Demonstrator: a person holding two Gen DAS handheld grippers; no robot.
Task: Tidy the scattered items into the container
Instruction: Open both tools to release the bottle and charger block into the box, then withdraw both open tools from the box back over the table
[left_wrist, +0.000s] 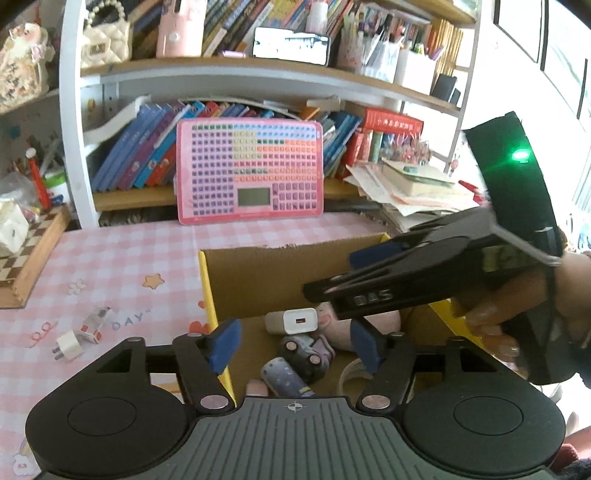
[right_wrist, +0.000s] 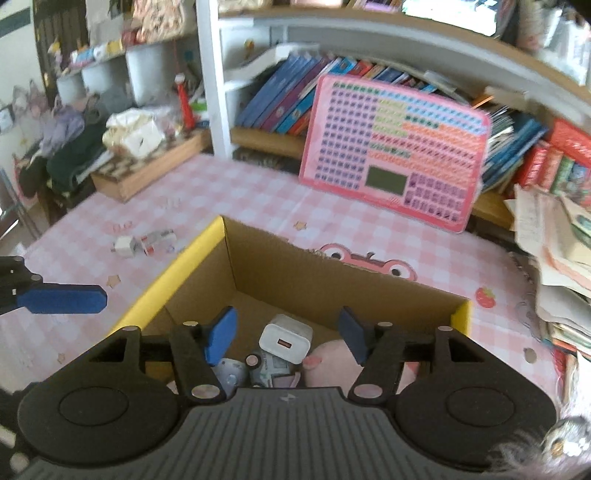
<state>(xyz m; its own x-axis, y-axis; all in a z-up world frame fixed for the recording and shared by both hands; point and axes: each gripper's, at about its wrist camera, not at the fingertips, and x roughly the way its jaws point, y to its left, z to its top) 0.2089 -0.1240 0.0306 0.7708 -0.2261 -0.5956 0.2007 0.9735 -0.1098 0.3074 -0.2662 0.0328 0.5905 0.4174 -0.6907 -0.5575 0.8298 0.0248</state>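
The cardboard box (right_wrist: 332, 291), with yellow outer walls, stands on the pink checked tablecloth (right_wrist: 258, 192). Both grippers are above its open top.

The left gripper (left_wrist: 295, 345) has its blue-padded fingers (left_wrist: 223, 343) spread apart, with nothing between them. In its own view the gap frames the contents of the box. The right gripper (right_wrist: 288, 338) has its fingers (right_wrist: 221, 339) spread as well, and they hold nothing. In the left wrist view the right gripper (left_wrist: 332, 280) comes in from 3 o'clock, above the box, carried by a hand (left_wrist: 517, 314).

Inside the box lies a white USB charger (right_wrist: 286, 339), with its port facing up. At 6 o'clock from it is a small toy car (right_wrist: 269, 367). At 3 o'clock from the charger lies a pink soft toy (right_wrist: 332, 360), touching it. At 8 o'clock from the charger there is a rolled patterned sock (left_wrist: 284, 376), as the left wrist view shows.

Outside the box, on the cloth at 9 o'clock from it, two items remain: a small white plug adapter (left_wrist: 68, 345) and, just beside it, a little white and red packet (left_wrist: 94, 325). They are well apart from the box.

A pink keyboard toy (left_wrist: 251, 171) leans against the lower bookshelf (left_wrist: 147, 195) at 12 o'clock. A wooden chess box (left_wrist: 33, 254) lies at 10 o'clock.
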